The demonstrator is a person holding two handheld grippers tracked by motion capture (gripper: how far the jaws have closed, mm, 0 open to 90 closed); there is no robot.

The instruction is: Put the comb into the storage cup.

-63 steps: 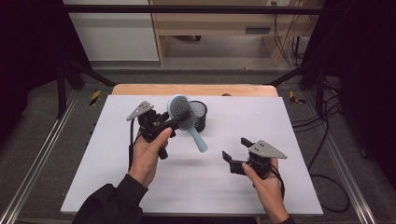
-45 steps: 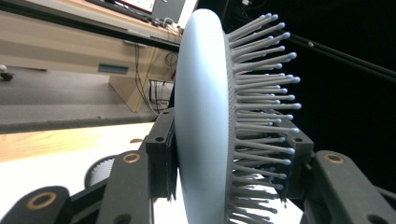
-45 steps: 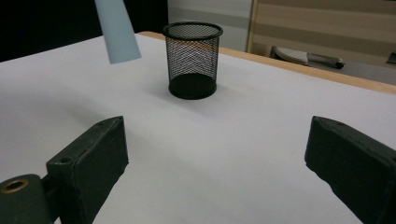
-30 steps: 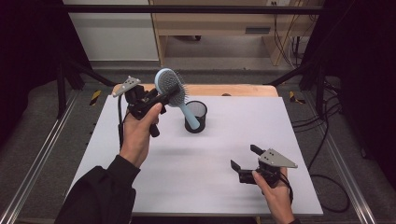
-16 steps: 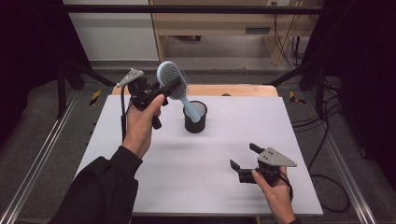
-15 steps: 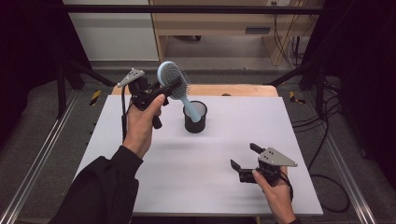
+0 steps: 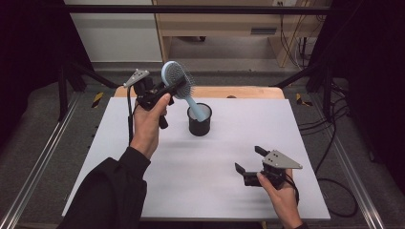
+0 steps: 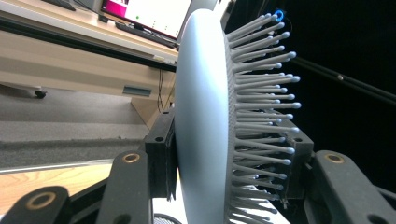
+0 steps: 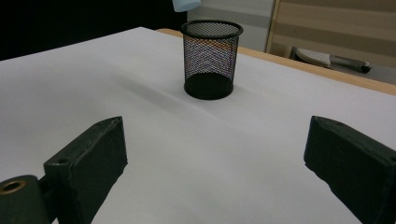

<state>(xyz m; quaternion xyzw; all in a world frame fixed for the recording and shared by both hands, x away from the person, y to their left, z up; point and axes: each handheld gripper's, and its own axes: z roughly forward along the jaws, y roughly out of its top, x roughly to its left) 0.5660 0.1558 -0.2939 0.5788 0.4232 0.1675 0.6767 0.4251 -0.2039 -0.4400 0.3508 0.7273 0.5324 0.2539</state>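
I see the light-blue hairbrush (image 7: 177, 86) held in the air over the far side of the table, its round bristled head at about eleven o'clock from the black mesh cup (image 7: 199, 120) and its handle slanting down toward the cup's mouth. In the right gripper view the handle tip hangs just above the cup's rim, apart from it. My left gripper (image 7: 165, 90) clamps the brush head: in the left gripper view one jaw pad presses the smooth back and the other sits in the bristles. The cup stands upright on the white table (image 7: 143, 181), near its far edge. My right gripper (image 7: 248, 160) rests low at about five o'clock from the cup, well apart, jaws spread wide with nothing between them.
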